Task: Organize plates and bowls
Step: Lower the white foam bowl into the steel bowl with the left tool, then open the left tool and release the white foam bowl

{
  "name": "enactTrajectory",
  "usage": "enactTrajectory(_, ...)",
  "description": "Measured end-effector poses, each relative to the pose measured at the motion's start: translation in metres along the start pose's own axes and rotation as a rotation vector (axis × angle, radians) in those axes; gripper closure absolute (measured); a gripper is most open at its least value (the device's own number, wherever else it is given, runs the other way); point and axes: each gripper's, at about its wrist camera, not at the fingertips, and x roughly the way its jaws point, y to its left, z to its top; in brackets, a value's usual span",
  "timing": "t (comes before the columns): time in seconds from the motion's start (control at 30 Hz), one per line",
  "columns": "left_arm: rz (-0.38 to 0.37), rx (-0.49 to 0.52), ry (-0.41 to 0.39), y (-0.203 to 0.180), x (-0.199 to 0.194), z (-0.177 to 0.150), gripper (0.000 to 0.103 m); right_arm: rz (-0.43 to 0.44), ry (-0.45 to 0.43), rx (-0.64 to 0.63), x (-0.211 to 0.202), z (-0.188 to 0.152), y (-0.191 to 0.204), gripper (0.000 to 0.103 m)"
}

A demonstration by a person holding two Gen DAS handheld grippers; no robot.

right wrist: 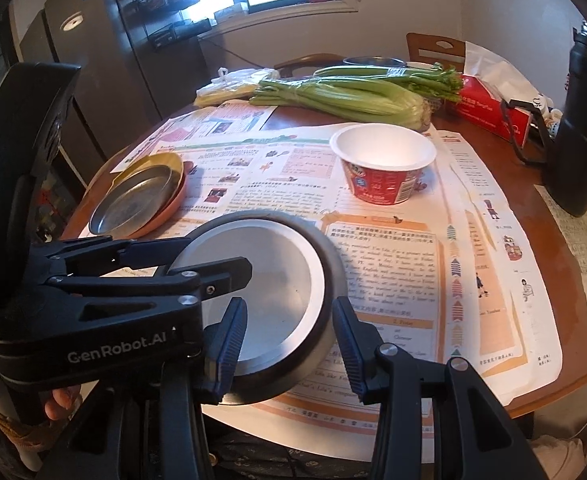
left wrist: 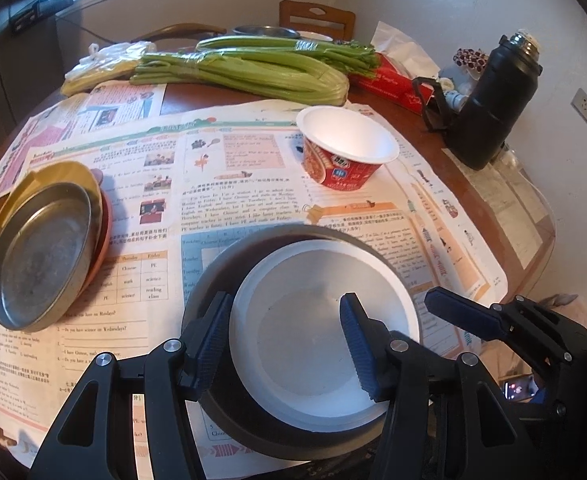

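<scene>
A white bowl [left wrist: 321,332] sits nested inside a grey metal bowl [left wrist: 221,268] on the newspaper near the table's front edge. My left gripper [left wrist: 285,340] is open, its fingers straddling the near left rims of both bowls. My right gripper [right wrist: 289,344] is open, its fingers straddling the metal bowl's [right wrist: 329,300] near right rim; the white bowl [right wrist: 269,280] shows inside. A stack of a metal plate [left wrist: 41,260], a gold plate [left wrist: 53,176] and an orange plate [left wrist: 103,236] lies to the left. A red paper bowl [left wrist: 345,148] stands beyond.
Celery bunches [left wrist: 253,64] lie across the back of the round wooden table [right wrist: 505,160]. A red tissue box [left wrist: 393,84] and a black flask [left wrist: 493,104] stand at the back right. Newspaper [left wrist: 213,168] covers the table's middle. A chair [left wrist: 317,18] stands behind.
</scene>
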Motion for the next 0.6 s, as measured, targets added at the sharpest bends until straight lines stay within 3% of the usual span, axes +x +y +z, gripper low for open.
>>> enactTrajectory(0.6,-0.011,0.054,-0.117,-0.006,-0.023,0.024,0.046,-0.086,-0.119,0.122,-0.025,0.014,-0.040,0.058)
